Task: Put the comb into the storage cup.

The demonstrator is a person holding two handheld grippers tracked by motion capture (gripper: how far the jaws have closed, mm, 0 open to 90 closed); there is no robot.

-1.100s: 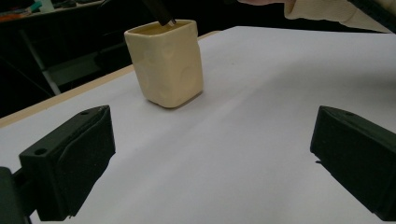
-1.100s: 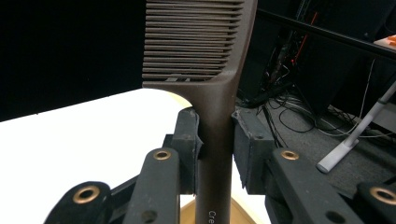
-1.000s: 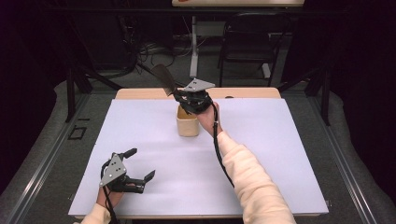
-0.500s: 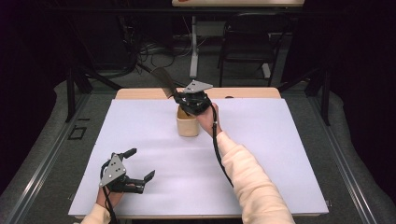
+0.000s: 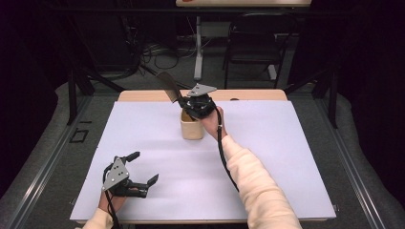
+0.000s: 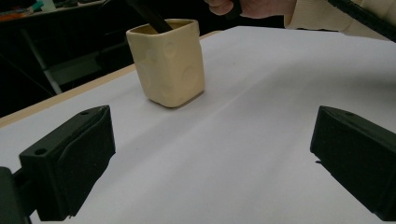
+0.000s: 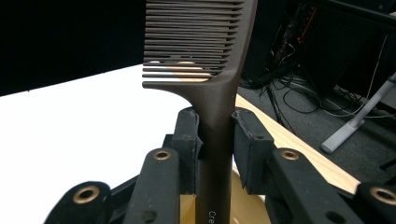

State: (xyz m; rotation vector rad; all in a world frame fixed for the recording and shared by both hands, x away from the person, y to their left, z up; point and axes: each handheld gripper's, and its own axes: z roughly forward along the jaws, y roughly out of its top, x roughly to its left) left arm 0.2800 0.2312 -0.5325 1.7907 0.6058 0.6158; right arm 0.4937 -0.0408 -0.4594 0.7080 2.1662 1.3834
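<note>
While the room (image 5: pixel 57 52) around us stays dark, with cables on the floor at twelve o'clock and a chair (image 5: pixel 250 45) at one o'clock, we see little difference from the frames a second back: our right hand has eased only slightly, and the comb sits a touch more upright over the cup. We judge that the comb is being lowered into the cup, or steadied there, and that the step is near its end rather than done, since the grip is not yet let go.

Largest first: the table (image 5: pixel 143 95) shows a wooden edge at twelve o'clock, and a white sheet (image 5: pixel 286 157) covers nearly all of it, flat and bare apart from the cup. Our right sleeve (image 5: pixel 253 181) crosses it from five o'clock toward the centre.

Next, the cup (image 5: pixel 191 129), cream and squarish, stands upright at twelve o'clock from the sheet's middle. The comb (image 7: pixel 205 51), dark brown, has its handle down inside the cup and its teeth up, leaning toward eleven o'clock.

Our right gripper (image 7: pixel 215 144) pinches the comb's handle between both pads, just above the cup's rim. Our left gripper (image 5: pixel 136 176) rests at seven o'clock, well apart from the cup, jaws spread wide and holding nothing.
</note>
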